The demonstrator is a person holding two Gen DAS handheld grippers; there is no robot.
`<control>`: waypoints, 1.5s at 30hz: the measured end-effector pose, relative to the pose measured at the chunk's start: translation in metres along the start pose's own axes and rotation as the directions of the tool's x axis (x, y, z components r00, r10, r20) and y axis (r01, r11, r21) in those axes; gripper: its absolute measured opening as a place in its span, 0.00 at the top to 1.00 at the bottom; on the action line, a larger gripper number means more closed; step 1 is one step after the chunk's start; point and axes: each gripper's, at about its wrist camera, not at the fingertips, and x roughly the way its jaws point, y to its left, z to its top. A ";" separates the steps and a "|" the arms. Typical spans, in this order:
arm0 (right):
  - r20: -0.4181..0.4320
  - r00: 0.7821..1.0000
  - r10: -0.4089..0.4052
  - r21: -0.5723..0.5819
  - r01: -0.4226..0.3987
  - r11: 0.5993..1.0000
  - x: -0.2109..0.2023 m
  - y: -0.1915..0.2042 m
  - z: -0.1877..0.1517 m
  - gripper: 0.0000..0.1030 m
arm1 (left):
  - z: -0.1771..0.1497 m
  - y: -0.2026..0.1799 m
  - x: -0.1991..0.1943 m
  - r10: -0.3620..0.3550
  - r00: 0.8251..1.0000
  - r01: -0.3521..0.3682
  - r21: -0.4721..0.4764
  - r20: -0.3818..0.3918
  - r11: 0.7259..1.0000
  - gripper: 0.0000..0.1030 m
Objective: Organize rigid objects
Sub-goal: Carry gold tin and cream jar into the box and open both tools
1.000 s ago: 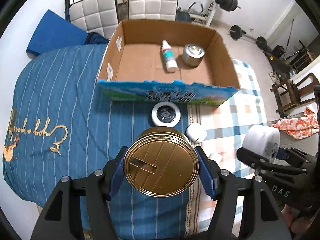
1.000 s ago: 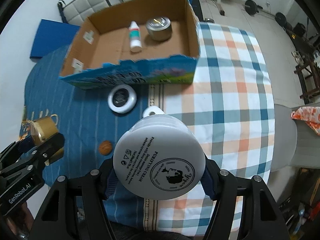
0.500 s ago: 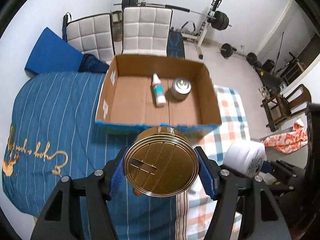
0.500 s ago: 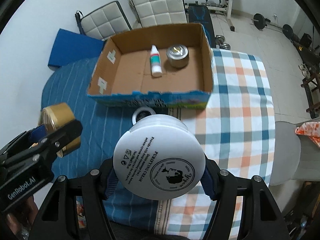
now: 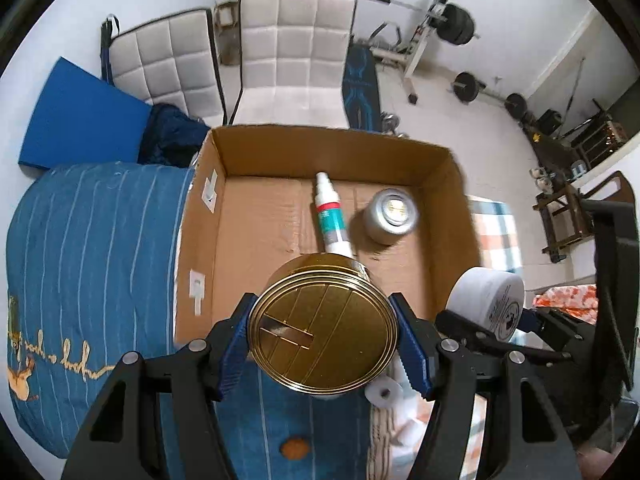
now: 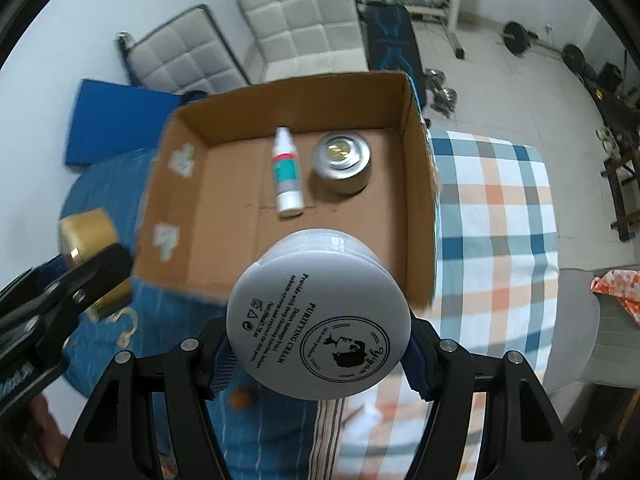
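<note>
Left wrist view: left gripper (image 5: pixel 323 338) clamps the gold tin (image 5: pixel 322 325) above the cardboard box's (image 5: pixel 440 168) near edge. Right wrist view: right gripper (image 6: pixel 318 346) clamps the white cream jar (image 6: pixel 319 318), likewise poised over the near wall; box floor lies directly ahead

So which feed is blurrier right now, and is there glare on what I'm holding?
Right wrist view: motion smear on the cardboard box near edge and blue cloth; white cream jar label sharp, no glare. Left wrist view: crisper, slight smear at the box's right wall; soft sheen on the gold tin. Both views bend at the edges.
</note>
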 end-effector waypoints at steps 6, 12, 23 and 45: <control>-0.119 0.991 -0.062 0.020 0.065 0.998 0.085 -0.009 0.046 0.32 | 0.033 0.018 0.073 0.061 0.992 -0.062 -0.007 -0.110 0.998 0.39; -0.215 0.969 -0.119 0.001 0.122 0.993 0.153 -0.011 0.064 0.32 | 0.052 0.038 0.152 0.103 0.966 -0.112 -0.026 -0.238 0.993 0.39; -0.279 0.948 -0.151 0.005 0.159 0.987 0.205 -0.014 0.083 0.32 | 0.074 0.055 0.214 0.093 0.936 -0.118 -0.055 -0.341 0.991 0.39; -0.314 0.938 -0.146 0.028 0.163 0.986 0.221 -0.009 0.118 0.30 | 0.090 0.061 0.237 0.071 0.898 -0.109 -0.062 -0.435 0.992 0.38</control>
